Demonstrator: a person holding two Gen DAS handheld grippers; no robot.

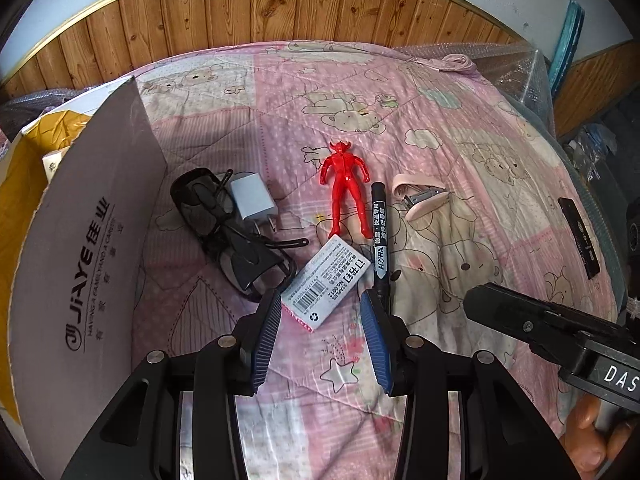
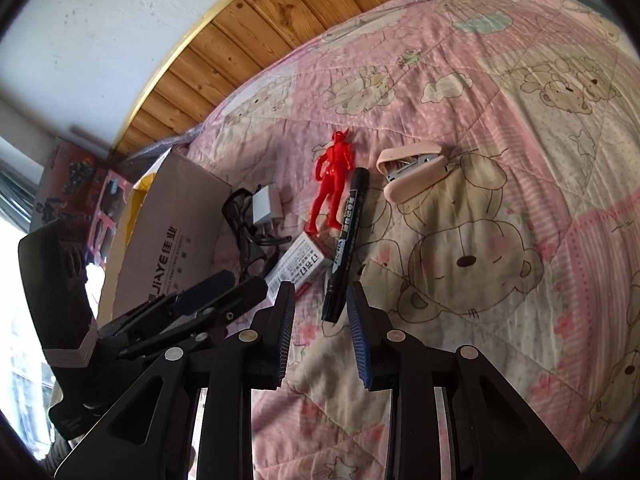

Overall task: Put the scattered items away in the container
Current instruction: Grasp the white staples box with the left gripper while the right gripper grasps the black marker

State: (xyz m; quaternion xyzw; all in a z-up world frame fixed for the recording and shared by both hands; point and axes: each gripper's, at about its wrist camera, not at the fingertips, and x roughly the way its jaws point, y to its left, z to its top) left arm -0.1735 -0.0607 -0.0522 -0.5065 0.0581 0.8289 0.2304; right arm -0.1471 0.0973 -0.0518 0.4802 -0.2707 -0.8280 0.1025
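On the pink bear-print quilt (image 1: 460, 140) lie a red toy figure (image 1: 345, 188), a black marker (image 1: 378, 236), a white staples box (image 1: 326, 284), a pink stapler (image 1: 420, 198), a white charger (image 1: 252, 198) and black sunglasses (image 1: 224, 228). The cardboard box (image 1: 92, 248) stands at the left, its flap raised. My left gripper (image 1: 320, 320) is open, just short of the staples box. My right gripper (image 2: 322, 320) is open too, with the tip of the marker (image 2: 348, 232) lying just ahead of its fingertips. Neither holds anything.
A flat black bar (image 1: 578, 236) lies near the quilt's right edge. Wooden panelling (image 1: 280, 4) backs the bed. The right gripper (image 1: 480, 304) hovers close beside the left one. Bubble wrap (image 1: 520, 68) covers the far right corner. The box holds yellow padding (image 1: 24, 208).
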